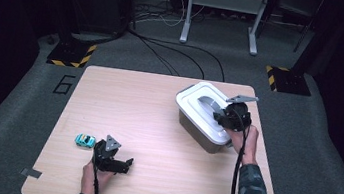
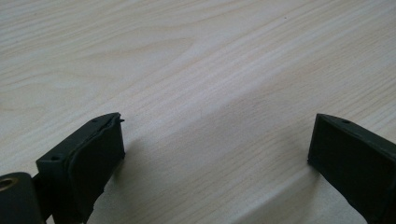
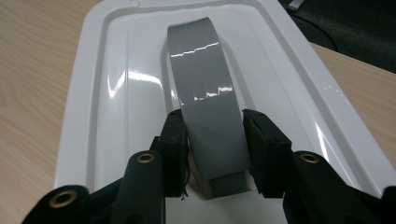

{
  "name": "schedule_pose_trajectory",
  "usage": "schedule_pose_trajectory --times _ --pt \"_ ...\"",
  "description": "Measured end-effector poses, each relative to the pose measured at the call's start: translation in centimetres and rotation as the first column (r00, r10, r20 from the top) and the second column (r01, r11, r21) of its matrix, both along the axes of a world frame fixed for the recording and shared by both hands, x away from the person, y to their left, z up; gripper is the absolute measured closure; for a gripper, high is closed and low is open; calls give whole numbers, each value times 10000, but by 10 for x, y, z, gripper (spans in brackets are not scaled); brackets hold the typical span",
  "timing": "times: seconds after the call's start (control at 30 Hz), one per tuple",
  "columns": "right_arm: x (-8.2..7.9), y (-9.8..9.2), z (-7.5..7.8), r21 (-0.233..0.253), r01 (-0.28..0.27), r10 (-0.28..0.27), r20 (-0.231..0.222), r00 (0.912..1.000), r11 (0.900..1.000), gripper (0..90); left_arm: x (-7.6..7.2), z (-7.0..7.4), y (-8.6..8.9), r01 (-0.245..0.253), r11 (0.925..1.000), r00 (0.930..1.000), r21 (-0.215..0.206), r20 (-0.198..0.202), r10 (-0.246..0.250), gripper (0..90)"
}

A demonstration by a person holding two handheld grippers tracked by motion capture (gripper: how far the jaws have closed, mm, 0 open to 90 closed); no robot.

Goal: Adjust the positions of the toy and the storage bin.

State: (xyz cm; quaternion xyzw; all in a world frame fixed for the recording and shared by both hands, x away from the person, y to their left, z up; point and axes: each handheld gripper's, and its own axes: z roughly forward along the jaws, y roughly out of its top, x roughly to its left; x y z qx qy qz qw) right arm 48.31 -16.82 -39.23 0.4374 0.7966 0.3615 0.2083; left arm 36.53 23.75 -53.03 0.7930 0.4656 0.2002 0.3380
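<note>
A grey box with a white lid (image 1: 198, 108) stands on the right half of the wooden table (image 1: 147, 114). The lid (image 3: 121, 70) has a grey arched handle (image 3: 205, 93) along its middle. My right gripper (image 1: 224, 115) is over the lid's near end, and in the right gripper view its jaws press on both sides of that grey handle (image 1: 208, 103), so the right gripper (image 3: 214, 140) is shut on it. A small turquoise toy car (image 1: 85, 140) lies near the front left. My left gripper (image 1: 121, 163) hovers just right of the car, open, with bare wood between its fingers (image 2: 93, 158).
A taped number 6 (image 1: 63, 84) marks the floor left of the table. Cables (image 1: 176, 52) run across the grey carpet behind it. Two black-and-yellow striped stand bases (image 1: 70, 54) sit at the far corners, and a metal frame (image 1: 221, 13) stands at the back.
</note>
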Motion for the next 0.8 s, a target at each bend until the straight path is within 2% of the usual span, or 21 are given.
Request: schedule_pose_trajectory --times 0.33,0.8 --pt "-12 5 0 17 -240 240 33 9997 9997 642 0 0 0 30 10000 10000 14 6 -30 34" --pt "-31 9 -2 310 -610 611 -13 9981 9977 662 0 0 0 53 10000 10000 30 9 -53 35"
